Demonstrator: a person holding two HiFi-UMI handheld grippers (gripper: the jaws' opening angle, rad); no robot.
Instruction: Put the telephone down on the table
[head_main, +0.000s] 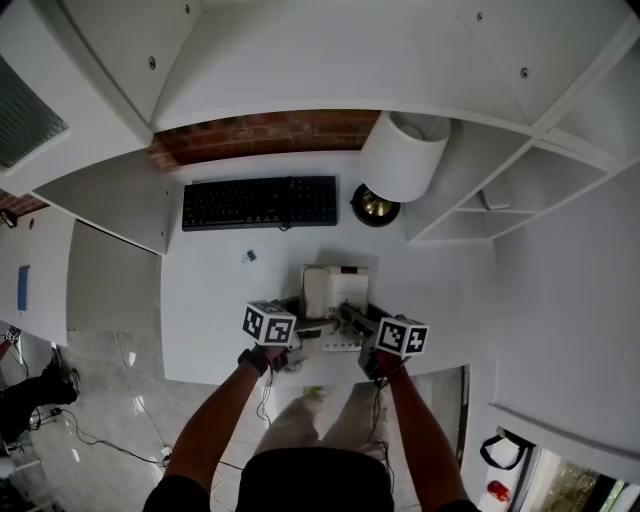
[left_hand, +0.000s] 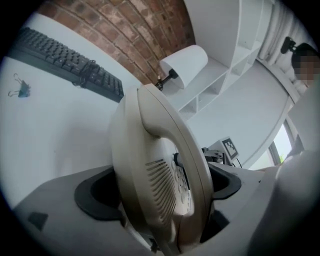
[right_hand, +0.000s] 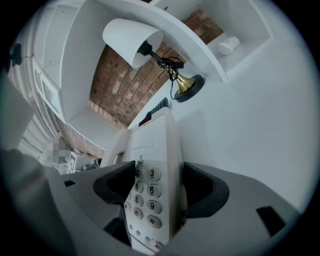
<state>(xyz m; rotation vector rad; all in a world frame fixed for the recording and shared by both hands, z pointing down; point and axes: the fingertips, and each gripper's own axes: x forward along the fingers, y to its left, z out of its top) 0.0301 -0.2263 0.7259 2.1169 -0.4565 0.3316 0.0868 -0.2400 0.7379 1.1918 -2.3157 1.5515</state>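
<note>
Fingers (left_hand: 92, 196) of my left gripper (left_hand: 160, 192) were closed on the telephone (left_hand: 150, 145). One dark pad pressed each face of its handset side, and the handset sat in its cradle right between them. The fingers (right_hand: 206, 191) of my right gripper (right_hand: 157, 187) were clamped on the opposite side, with the keypad edge wedged between the two pads and the number keys facing the left one.

From the head view, the white desk (head_main: 215, 290) spread out below me, and the telephone (head_main: 333, 285) sat over its near part, just ahead of the front edge. My left gripper (head_main: 305, 328) came at it from the left and my right gripper (head_main: 352, 318) from the right, so the set was held between both. I could not tell whether its base touched the desk.

Beyond it, a white-shaded lamp (head_main: 405, 155) with a brass base stood at the back right. The black keyboard (head_main: 260, 202) lay along the back by the brick wall (head_main: 270, 130), well apart from the telephone. A small binder clip (head_main: 249, 256) lay between keyboard and telephone, to the left.
</note>
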